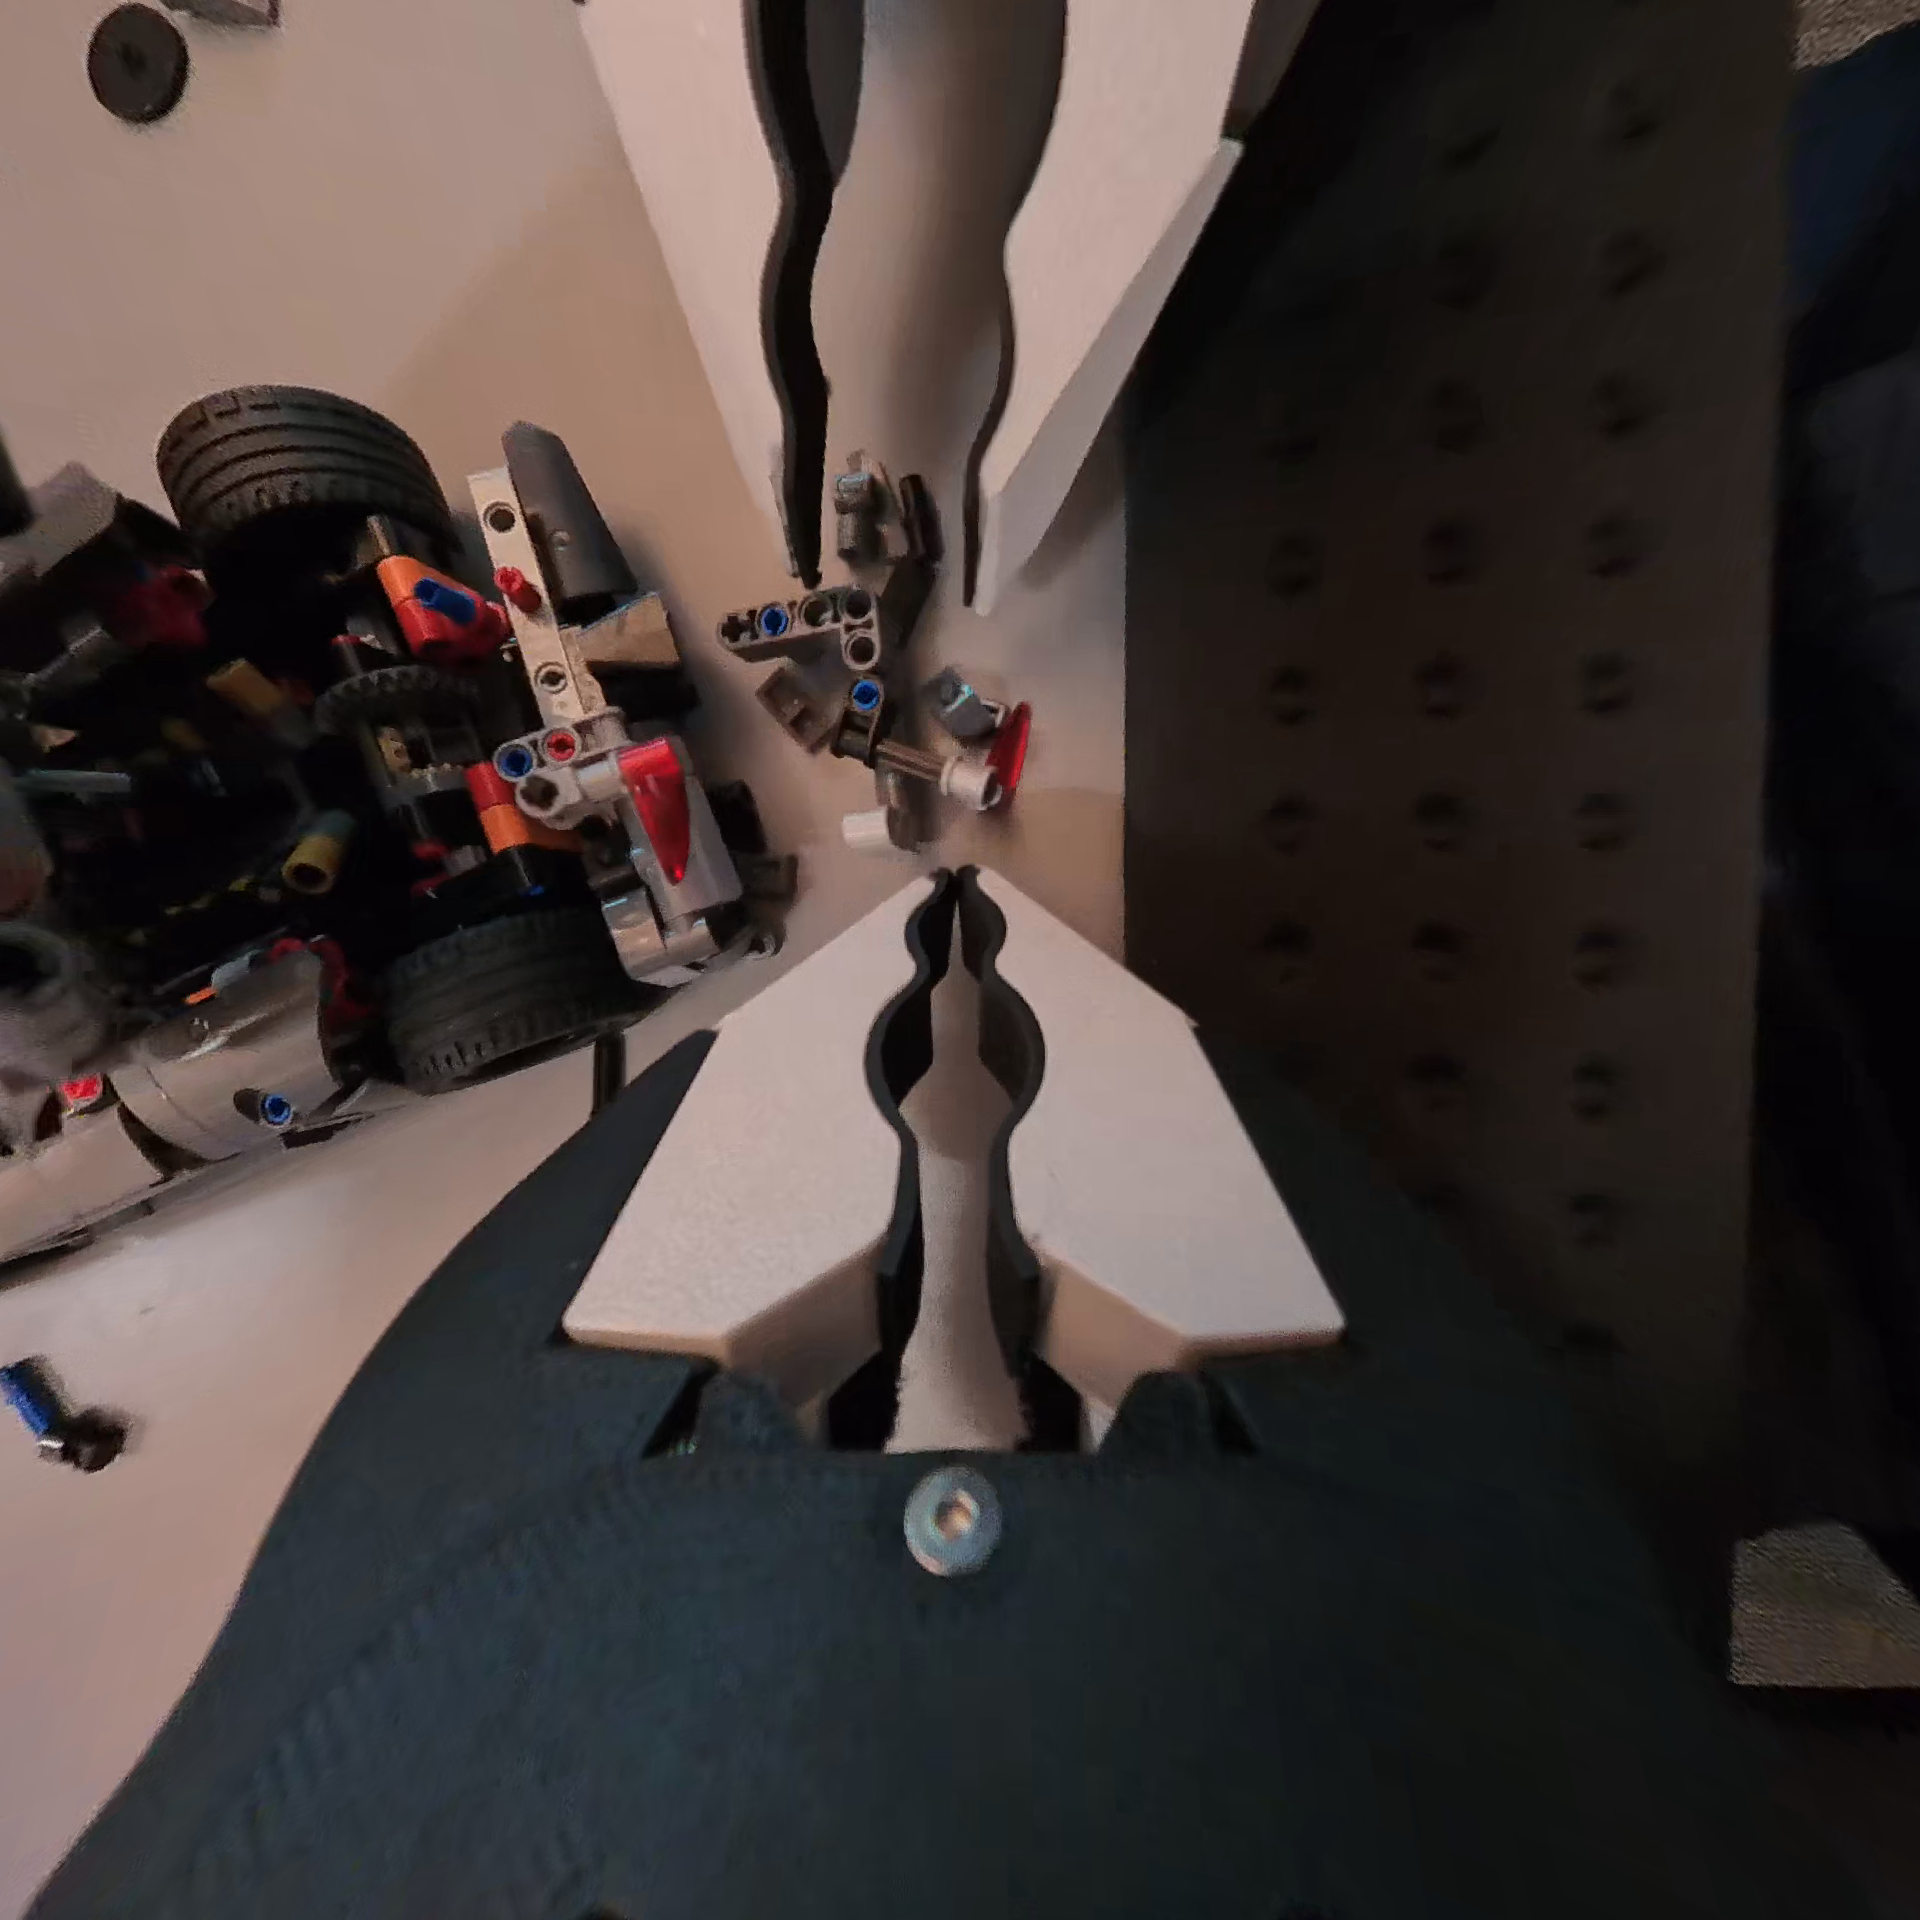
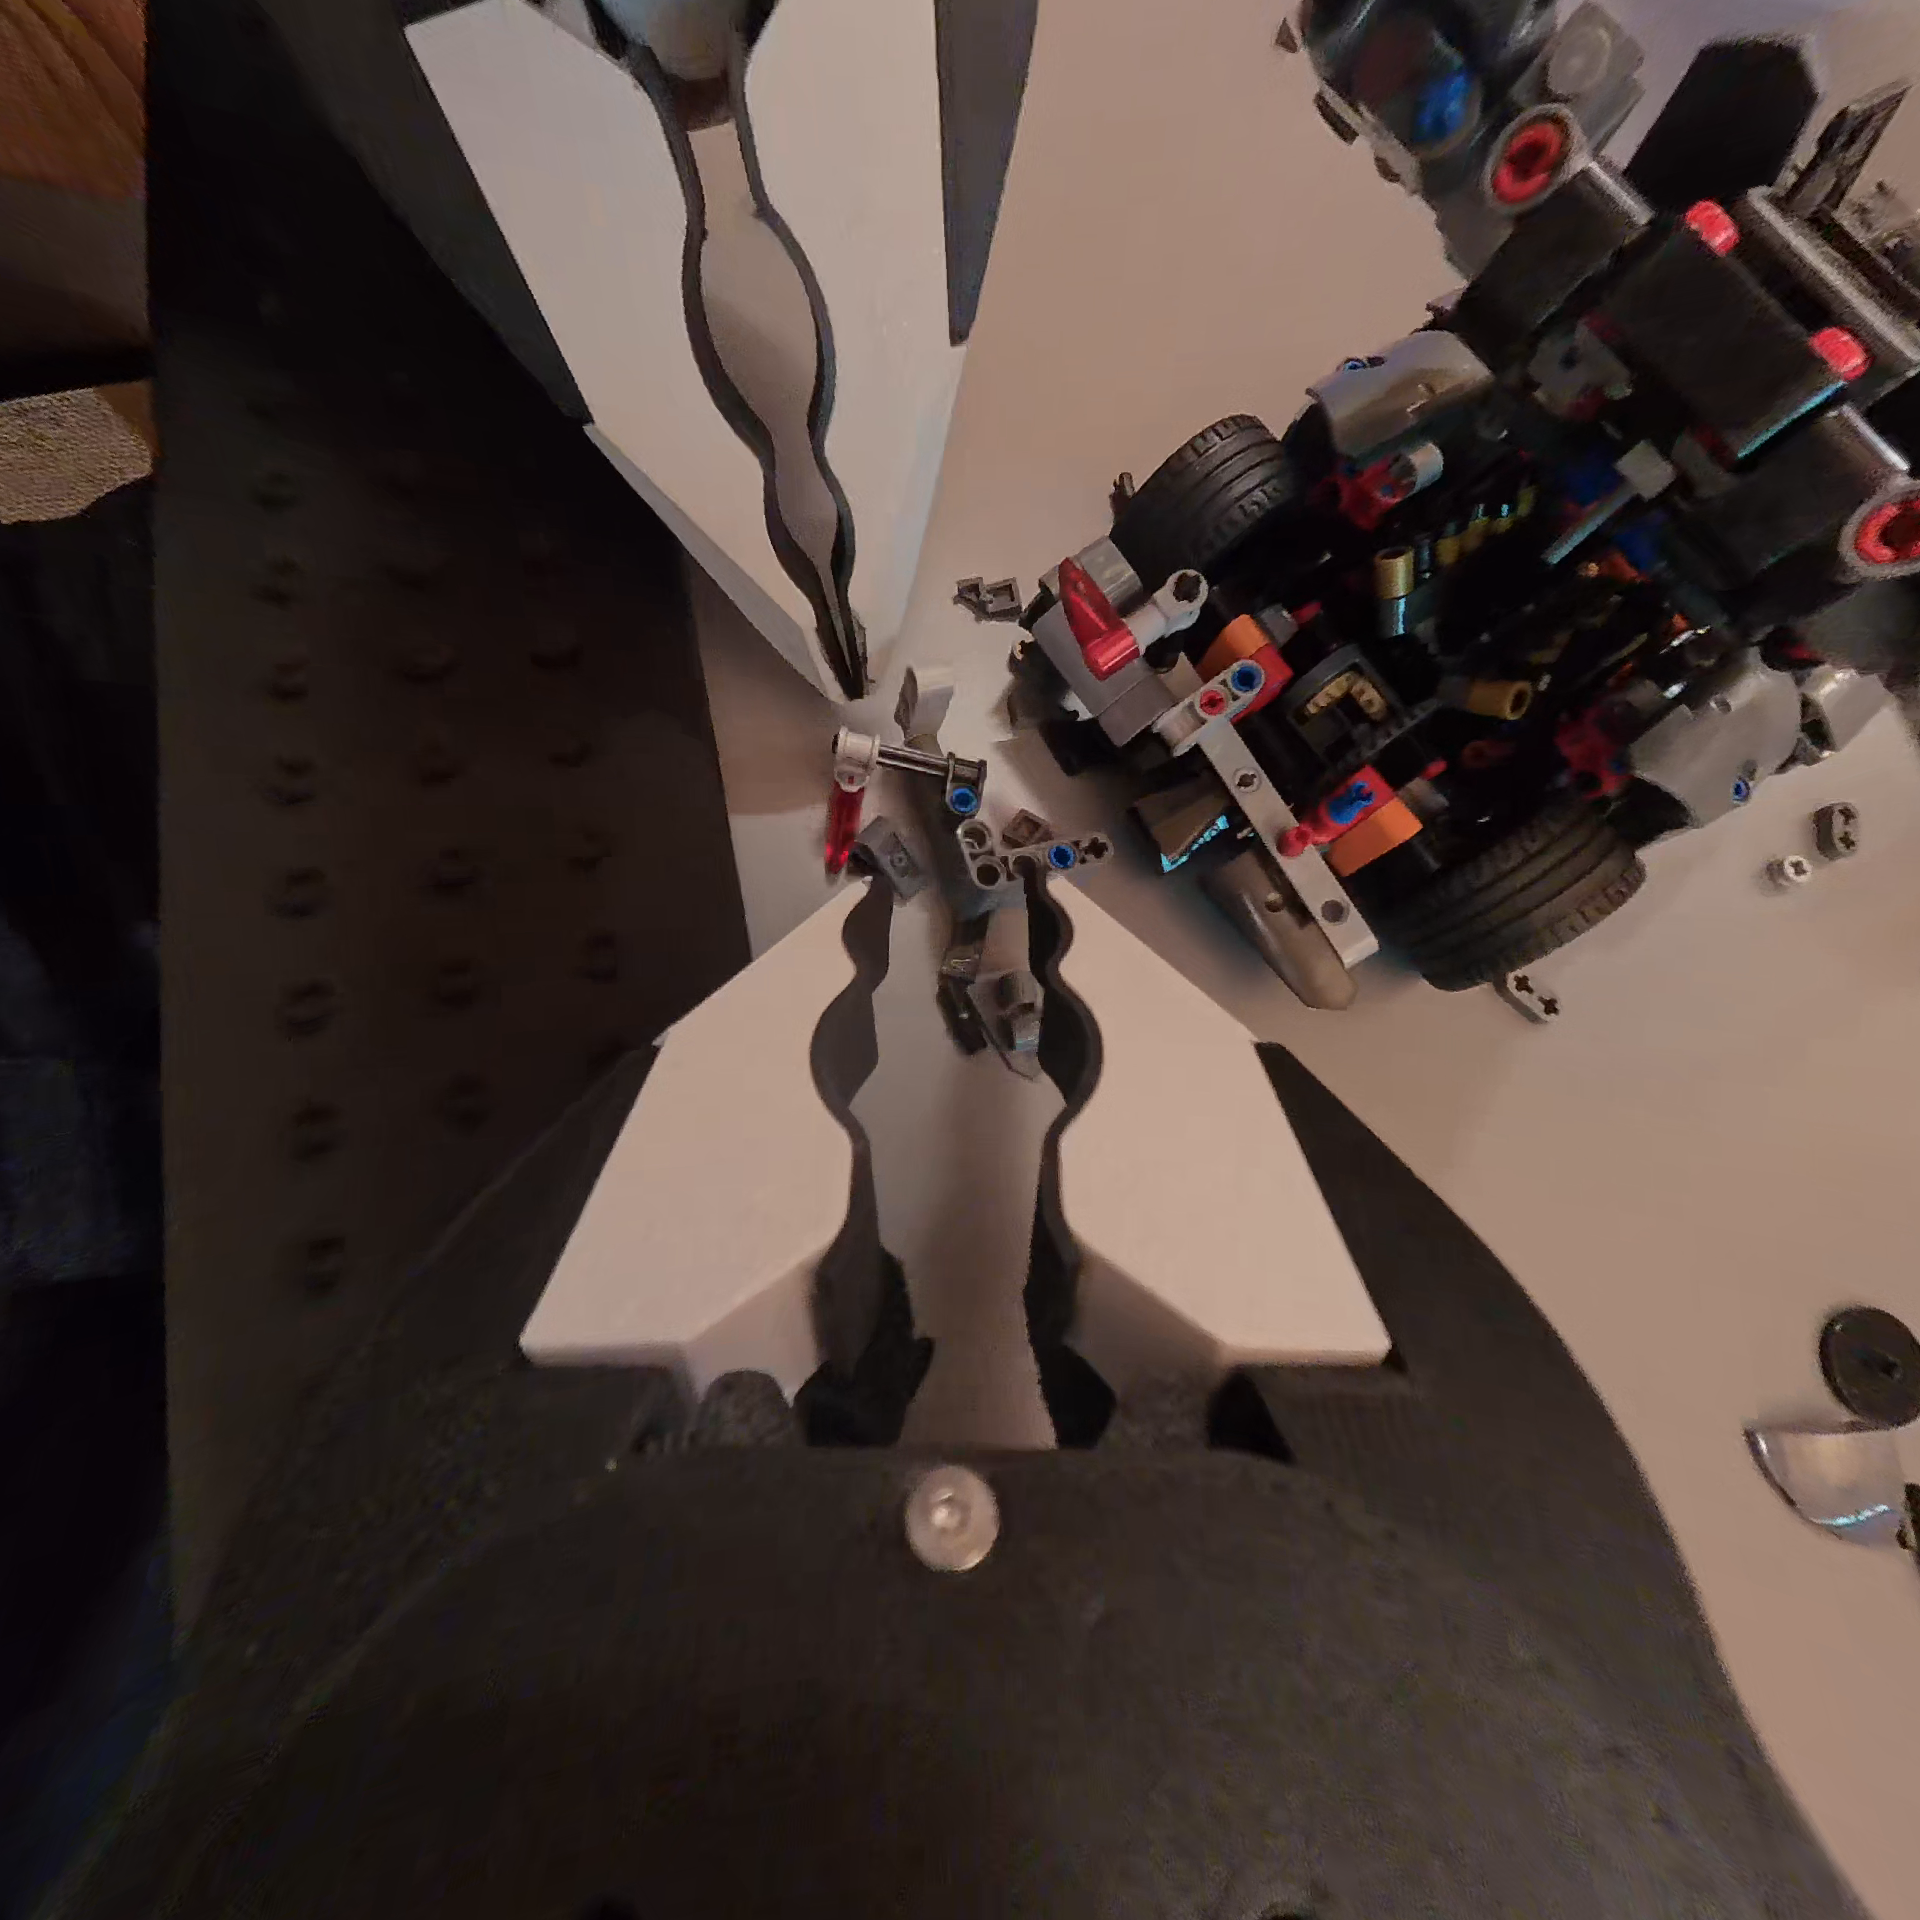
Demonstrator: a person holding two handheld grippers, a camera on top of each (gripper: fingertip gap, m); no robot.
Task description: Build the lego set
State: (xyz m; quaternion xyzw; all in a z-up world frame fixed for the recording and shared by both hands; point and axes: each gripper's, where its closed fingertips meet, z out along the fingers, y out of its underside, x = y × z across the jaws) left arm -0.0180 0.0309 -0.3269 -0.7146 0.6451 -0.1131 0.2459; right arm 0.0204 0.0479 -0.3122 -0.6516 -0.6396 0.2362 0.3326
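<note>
A small grey subassembly [image 1: 831, 634] with blue pins, an axle and a red translucent piece [image 1: 1010, 743] lies on the white table beside the car model [image 1: 416, 748]. My left gripper [image 1: 954, 878] is shut, its tips just short of a small white piece [image 1: 862, 831]; nothing shows between the tips. In the right wrist view my right gripper [image 2: 956, 888] is open with the subassembly [image 2: 977, 852] lying between its fingers, which stand apart from it. The left gripper [image 2: 852, 681] comes in from the top, shut. The car model [image 2: 1455, 675] is at the right.
A dark studded board [image 1: 1455, 727] borders the table [image 2: 1351, 1195] close to the subassembly. Loose parts lie about: a black disc [image 2: 1870, 1361], a clear curved piece [image 2: 1818, 1475], small grey bits [image 2: 1808, 847] and a blue-and-black pin [image 1: 52, 1413]. The tips of one gripper are about 5 cm away from the tips of the other. Measured from the fingertips, the clear curved piece [image 2: 1818, 1475] is 20 cm or so from the right gripper and 25 cm from the left.
</note>
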